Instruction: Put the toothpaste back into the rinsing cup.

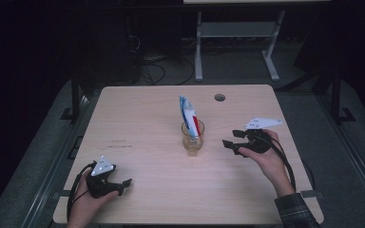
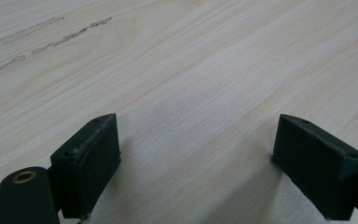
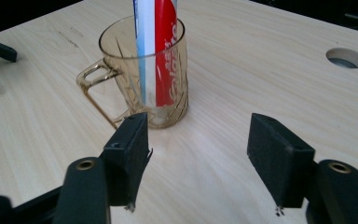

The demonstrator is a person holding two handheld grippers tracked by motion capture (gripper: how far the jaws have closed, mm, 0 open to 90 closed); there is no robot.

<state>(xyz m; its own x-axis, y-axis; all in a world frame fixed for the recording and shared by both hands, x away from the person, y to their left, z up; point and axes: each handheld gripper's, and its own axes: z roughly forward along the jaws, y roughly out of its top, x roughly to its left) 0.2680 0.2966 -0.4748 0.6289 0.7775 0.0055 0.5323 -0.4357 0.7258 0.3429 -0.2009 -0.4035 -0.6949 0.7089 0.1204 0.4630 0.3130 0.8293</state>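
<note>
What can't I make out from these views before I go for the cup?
- Toothpaste tube: its top is cut off by the upper edge of the right gripper view; too small in the high view to read the print.
- Glass cup: handle too small and dim in the high view.
- Cup base: partly hidden behind the right gripper's near jaw in its own view.

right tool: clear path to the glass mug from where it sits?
Probably yes. The right tool is open, with nothing between its jaws, and bare table lies between it and the glass mug. The toothpaste tube stands inside the mug, not in the way.
</note>
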